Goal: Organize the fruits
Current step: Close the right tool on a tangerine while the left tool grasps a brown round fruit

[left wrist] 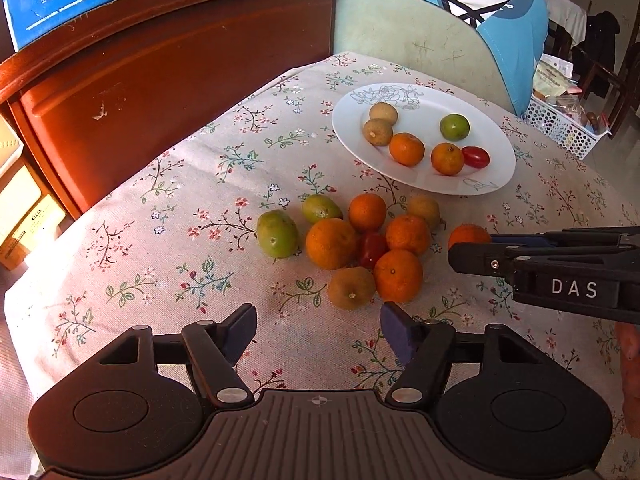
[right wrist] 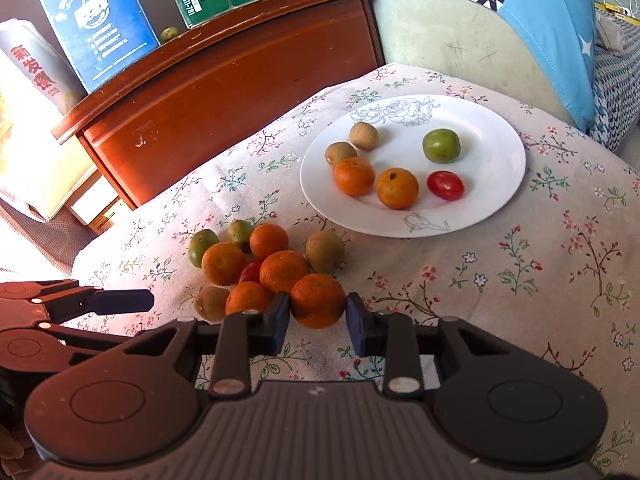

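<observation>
A white plate [left wrist: 492, 148] [right wrist: 496, 136] holds two oranges, two brown fruits, a green fruit [left wrist: 455, 127] and a red tomato [right wrist: 445, 185]. A pile of oranges, green fruits, brown fruits and a tomato [left wrist: 352, 240] [right wrist: 256, 268] lies on the floral cloth in front of the plate. My left gripper [left wrist: 318, 334] is open and empty, just short of the pile. My right gripper [right wrist: 317, 320] has its pads on either side of an orange [right wrist: 317, 300] [left wrist: 468, 235] at the pile's right edge, touching or nearly so.
The floral-cloth table [left wrist: 160, 280] [right wrist: 520, 280] drops off at left. A red-brown wooden cabinet [left wrist: 160, 72] with cartons on top [right wrist: 96, 20] stands behind left. A pale green seat back with blue cloth [right wrist: 540, 32] is behind the plate. A white basket [left wrist: 560, 124] sits far right.
</observation>
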{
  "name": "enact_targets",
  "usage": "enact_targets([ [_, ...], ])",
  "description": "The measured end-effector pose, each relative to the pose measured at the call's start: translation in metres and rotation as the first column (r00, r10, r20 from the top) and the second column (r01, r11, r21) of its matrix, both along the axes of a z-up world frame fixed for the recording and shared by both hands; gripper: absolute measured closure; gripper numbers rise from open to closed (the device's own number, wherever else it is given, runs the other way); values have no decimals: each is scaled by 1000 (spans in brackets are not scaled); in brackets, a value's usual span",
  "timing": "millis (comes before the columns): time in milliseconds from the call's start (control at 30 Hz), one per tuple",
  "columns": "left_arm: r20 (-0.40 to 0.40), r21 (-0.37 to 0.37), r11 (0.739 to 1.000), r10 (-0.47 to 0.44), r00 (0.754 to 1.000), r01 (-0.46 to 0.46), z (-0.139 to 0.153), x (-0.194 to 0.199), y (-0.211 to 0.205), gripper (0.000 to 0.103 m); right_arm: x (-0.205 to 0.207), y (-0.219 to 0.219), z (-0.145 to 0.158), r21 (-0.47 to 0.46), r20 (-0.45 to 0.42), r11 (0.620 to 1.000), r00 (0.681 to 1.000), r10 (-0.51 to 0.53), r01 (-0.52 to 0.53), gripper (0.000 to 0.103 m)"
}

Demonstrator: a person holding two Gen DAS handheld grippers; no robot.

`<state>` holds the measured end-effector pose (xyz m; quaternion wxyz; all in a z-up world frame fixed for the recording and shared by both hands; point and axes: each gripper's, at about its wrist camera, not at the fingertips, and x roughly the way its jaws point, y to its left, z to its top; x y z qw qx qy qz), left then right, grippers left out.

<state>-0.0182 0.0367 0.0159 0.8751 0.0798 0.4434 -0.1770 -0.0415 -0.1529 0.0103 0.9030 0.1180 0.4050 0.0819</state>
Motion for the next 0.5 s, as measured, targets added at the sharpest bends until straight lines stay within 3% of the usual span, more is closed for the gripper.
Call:
enact_targets([
  [500,12,-21,999,-45,999,45,-8,6,-10,65,-2,-6,4,38,-12,999,999,-31,32,72],
])
